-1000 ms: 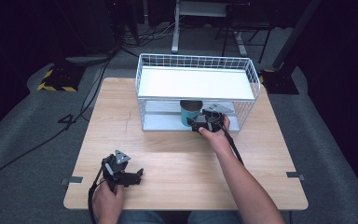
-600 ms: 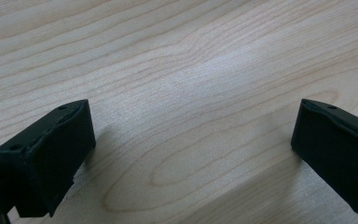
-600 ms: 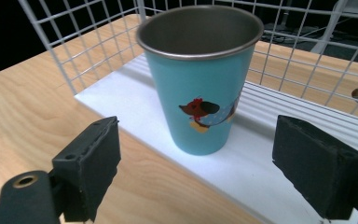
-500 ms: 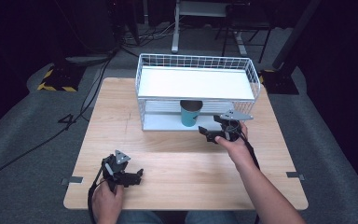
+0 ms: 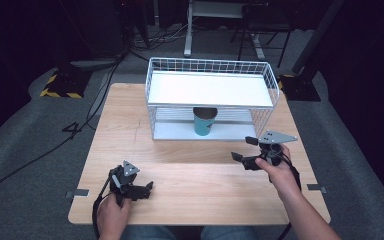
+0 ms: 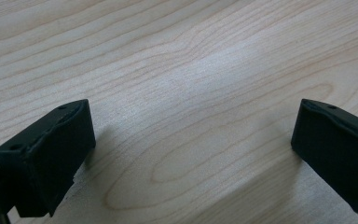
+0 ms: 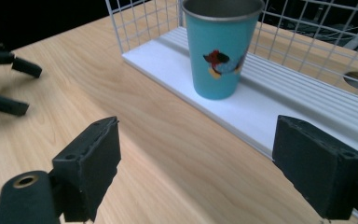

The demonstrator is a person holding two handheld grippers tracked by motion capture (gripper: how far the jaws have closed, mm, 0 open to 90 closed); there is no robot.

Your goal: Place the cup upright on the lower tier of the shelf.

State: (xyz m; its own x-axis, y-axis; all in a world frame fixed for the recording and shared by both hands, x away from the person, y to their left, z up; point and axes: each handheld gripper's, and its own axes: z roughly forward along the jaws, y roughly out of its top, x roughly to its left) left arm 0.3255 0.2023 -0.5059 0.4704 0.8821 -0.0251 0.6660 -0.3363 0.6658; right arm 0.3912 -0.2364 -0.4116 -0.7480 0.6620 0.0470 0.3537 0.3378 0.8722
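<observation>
my right gripper [image 5: 244, 149] has pulled back from the teal cup [image 5: 204, 121]; jaws apart, empty. the cup stands upright on the rack's lower shelf [image 5: 180, 131], ahead, probably clear. left gripper [image 5: 147, 187] open, farther.

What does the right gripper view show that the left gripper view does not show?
Right gripper view alone: the teal cup upright on the lower shelf of the white wire rack, and the left gripper farther off, its jaws apart. Left gripper view alone: that gripper's own jaws close up, wide apart over bare wood. Shared: the wooden table, with nothing between the jaws.
</observation>
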